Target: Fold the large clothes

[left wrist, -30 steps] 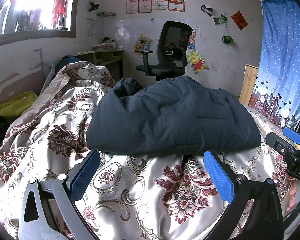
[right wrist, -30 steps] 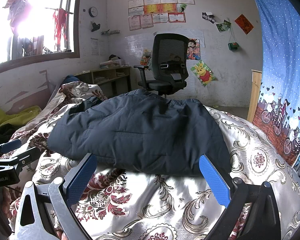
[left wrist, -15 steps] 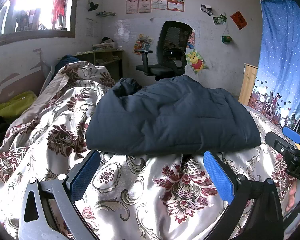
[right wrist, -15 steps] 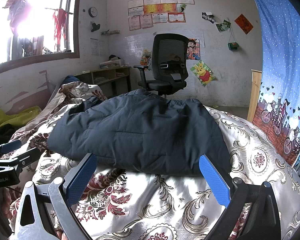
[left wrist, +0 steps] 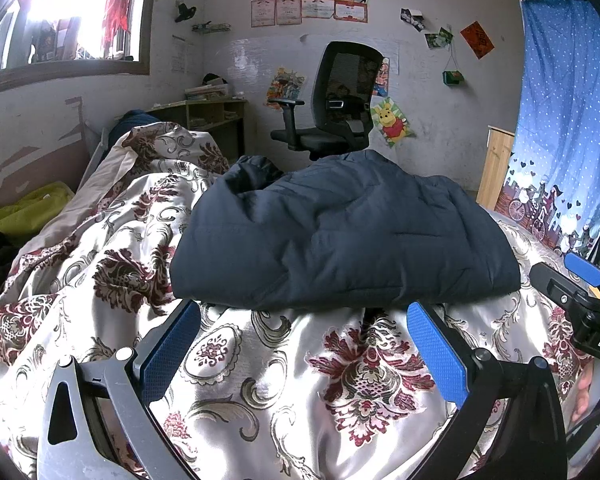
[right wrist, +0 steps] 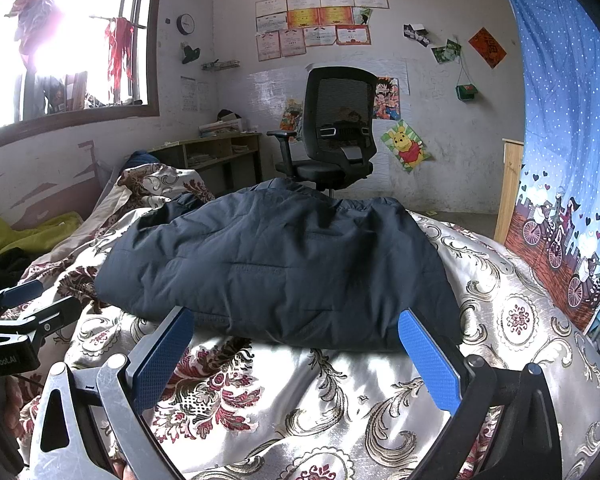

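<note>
Both tongs released, nothing held: left tongs point(left wrist: 304, 344), right tongs point(right wrist: 296, 350). Dark blue jacket point(left wrist: 340, 240) lies dead ahead on the bed point(left wrist: 300, 380), near hem just past both tips. Long axis runs L-R. Neither clearly nearer; left covers jacket's left end, right its right end.

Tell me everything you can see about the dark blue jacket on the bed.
The dark blue jacket is a puffy, quilted garment with stitched panels and a matte fabric look. It lies folded into a thick, roughly rectangular bundle, resting on the floral bedspread. Neither open gripper touches it; both sit just short of its near edge.
</note>
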`<state>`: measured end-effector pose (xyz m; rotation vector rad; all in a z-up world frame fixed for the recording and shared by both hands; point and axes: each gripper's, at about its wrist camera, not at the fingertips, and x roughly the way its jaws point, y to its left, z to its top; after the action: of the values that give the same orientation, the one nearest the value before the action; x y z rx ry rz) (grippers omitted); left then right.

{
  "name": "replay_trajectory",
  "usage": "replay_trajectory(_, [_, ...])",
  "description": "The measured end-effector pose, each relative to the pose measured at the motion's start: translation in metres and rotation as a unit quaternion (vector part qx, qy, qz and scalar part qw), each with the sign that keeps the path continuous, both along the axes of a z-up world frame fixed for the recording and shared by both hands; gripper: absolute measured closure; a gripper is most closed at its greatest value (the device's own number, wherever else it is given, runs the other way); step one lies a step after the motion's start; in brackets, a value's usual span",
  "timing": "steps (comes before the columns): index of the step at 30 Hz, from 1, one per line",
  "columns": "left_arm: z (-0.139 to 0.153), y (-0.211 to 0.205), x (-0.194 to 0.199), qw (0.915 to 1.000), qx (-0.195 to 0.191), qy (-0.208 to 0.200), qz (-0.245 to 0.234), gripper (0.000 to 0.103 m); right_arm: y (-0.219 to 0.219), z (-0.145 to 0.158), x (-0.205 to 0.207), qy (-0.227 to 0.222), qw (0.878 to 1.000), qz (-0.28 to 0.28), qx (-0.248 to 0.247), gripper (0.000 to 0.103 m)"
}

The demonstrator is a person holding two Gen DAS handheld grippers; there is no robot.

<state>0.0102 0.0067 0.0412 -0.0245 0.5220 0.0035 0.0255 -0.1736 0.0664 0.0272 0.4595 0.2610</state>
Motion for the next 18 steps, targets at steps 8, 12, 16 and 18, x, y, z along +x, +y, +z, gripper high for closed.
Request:
replay_trajectory(8, [-0.0009,-0.0007,-0.0004,1.0000,0.000,0.000,-0.001,0.002,-0.0010,-0.0002,0.0001,0.000,1.000,0.000,0.000,0.000])
replay_trajectory(12, [-0.0007,-0.0005,-0.0004,1.0000,0.000,0.001,-0.001,0.002,-0.0007,0.0000,0.0002,0.000,1.000,0.000,0.000,0.000])
replay_trajectory(16, [-0.0006,-0.0006,-0.0003,1.0000,0.000,0.001,-0.001,0.002,-0.0007,0.0001,0.0004,0.001,1.000,0.000,0.000,0.000])
replay_trajectory(18, [-0.0005,-0.0007,-0.0004,1.0000,0.000,0.001,-0.001,0.002,-0.0014,0.0000,0.0001,0.001,1.000,0.000,0.000,0.000])
